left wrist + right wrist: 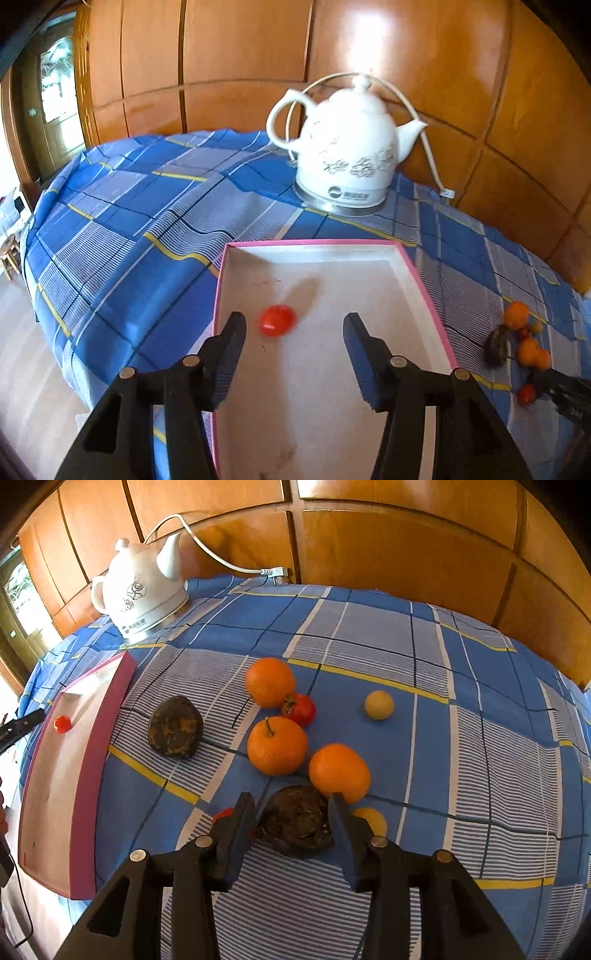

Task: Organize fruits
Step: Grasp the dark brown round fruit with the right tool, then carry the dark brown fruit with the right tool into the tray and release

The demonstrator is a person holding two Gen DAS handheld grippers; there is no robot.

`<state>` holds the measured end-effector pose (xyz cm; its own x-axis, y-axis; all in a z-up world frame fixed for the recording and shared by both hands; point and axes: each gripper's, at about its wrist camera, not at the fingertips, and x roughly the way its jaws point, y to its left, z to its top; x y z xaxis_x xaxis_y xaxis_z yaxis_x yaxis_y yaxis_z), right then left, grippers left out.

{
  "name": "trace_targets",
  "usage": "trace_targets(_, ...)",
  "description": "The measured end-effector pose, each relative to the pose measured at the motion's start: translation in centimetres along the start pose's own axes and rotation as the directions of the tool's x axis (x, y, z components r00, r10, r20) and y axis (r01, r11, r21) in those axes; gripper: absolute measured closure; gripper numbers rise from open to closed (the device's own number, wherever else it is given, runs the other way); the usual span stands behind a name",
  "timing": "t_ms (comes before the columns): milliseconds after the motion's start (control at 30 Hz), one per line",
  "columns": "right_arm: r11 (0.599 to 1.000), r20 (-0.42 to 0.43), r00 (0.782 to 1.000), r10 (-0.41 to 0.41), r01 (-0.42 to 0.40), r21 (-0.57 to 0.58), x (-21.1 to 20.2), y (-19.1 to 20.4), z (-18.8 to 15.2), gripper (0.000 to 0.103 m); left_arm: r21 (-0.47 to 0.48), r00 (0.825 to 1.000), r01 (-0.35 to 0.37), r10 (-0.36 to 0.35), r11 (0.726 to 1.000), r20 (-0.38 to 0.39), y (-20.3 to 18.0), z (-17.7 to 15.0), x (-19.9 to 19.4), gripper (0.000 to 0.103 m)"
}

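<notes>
On the blue checked cloth [369,635], the right gripper [291,818] straddles a dark fruit [295,823], unclenched — closing may nudge the orange [339,771] at centre. Left gripper [295,332] released over the box [369,273].

1. The tray [107,738] lies on the worktop [461,738], taken as landmark in the right wrist view.
2. The kettle [142,590] stands behind the tray, near the wall panels [406,546].
3. One small fruit [62,724] lies inside the tray.
4. Just right of the tray lies a dark fruit [176,726].
5. Further right of the tray sit three oranges [277,745] in a loose cluster, a tomato [300,709] touching two of them.
6. Farthest right of the tray, apart, lies a small round fruit [379,705].
7. Right of the tray's near end, a second dark fruit [295,821] lies between the right gripper [291,825] fingers.
</notes>
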<state>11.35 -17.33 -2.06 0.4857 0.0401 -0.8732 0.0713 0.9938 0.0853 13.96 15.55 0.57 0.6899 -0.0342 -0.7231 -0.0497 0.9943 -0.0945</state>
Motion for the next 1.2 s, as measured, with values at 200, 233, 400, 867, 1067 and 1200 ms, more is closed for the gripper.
trace_targets(200, 1.000, -0.032, 0.999, -0.029, 0.029, -0.013, 0.4, 0.2, 0.3, 0.061, 0.053, 0.999, 0.033, -0.035, 0.998, 0.032, -1.9, -2.3, -2.9, 0.047)
trace_targets(233, 0.999, -0.037, 0.999, -0.033, 0.033, -0.016, 0.5, 0.2, 0.3, 0.061, 0.056, 0.999, 0.041, -0.043, 0.998, 0.029, -2.1, -2.5, -3.1, 0.047)
trace_targets(400, 0.997, -0.067, 0.996, -0.060, 0.057, -0.046, 0.8, 0.5, 0.5, 0.058, 0.054, 0.995, 0.102, -0.102, 0.993, -0.001, -3.5, -4.0, -3.9, 0.045)
trace_targets(867, 0.992, -0.102, 0.990, -0.093, 0.084, -0.090, 1.5, 0.8, 1.1, 0.057, 0.107, 0.992, 0.127, -0.128, 0.986, 0.006, -5.0, -5.4, -6.3, 0.042)
trace_targets(1067, 0.995, -0.107, 0.992, -0.071, 0.063, -0.074, 1.2, 0.6, 0.7, 0.057, 0.104, 0.990, 0.136, -0.138, 0.985, 0.007, -5.2, -5.6, -6.6, 0.041)
trace_targets(1200, 0.996, -0.108, 0.992, -0.067, 0.061, -0.060, 1.5, 0.5, 0.8, 0.056, 0.103, 0.989, 0.146, -0.147, 0.984, 0.000, -5.4, -5.7, -6.6, 0.041)
